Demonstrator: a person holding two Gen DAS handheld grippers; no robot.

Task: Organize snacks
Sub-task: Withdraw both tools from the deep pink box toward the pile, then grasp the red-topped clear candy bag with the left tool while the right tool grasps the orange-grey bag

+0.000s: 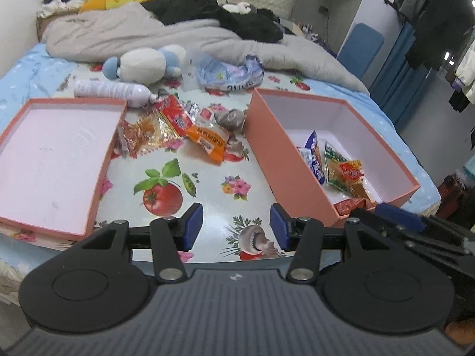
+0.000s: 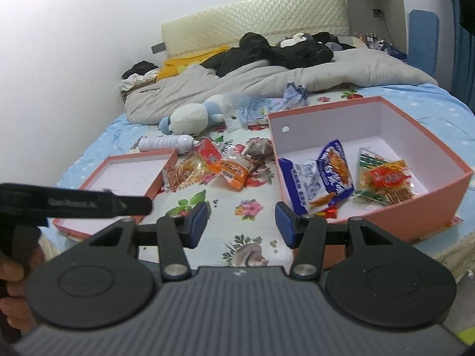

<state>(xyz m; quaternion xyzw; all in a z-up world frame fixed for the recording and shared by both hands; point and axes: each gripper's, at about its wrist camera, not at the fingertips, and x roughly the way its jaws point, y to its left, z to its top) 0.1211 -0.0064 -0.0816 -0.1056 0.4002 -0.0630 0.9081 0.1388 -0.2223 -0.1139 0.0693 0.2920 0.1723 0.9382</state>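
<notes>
A deep pink box (image 1: pixel 285 160) (image 2: pixel 415 219) stands on the right of the flowered cloth and holds several snack packets, among them a blue one (image 2: pixel 320 178) and a green-and-orange one (image 2: pixel 383 178). A pile of loose snack packets (image 1: pixel 184 127) (image 2: pixel 216 166) lies between the box and its shallow pink lid (image 1: pixel 53 160) (image 2: pixel 127 175). My left gripper (image 1: pixel 236 228) is open and empty, low over the cloth's front. My right gripper (image 2: pixel 241 225) is open and empty, near the box's front left corner.
A white spray bottle (image 1: pixel 112 90), a white-and-blue plush toy (image 1: pixel 145 65) and a crumpled plastic bag (image 1: pixel 228 72) lie behind the snacks. A grey quilt (image 1: pixel 133 35) and dark clothes cover the far bed. The left gripper's body (image 2: pixel 74 203) shows at left.
</notes>
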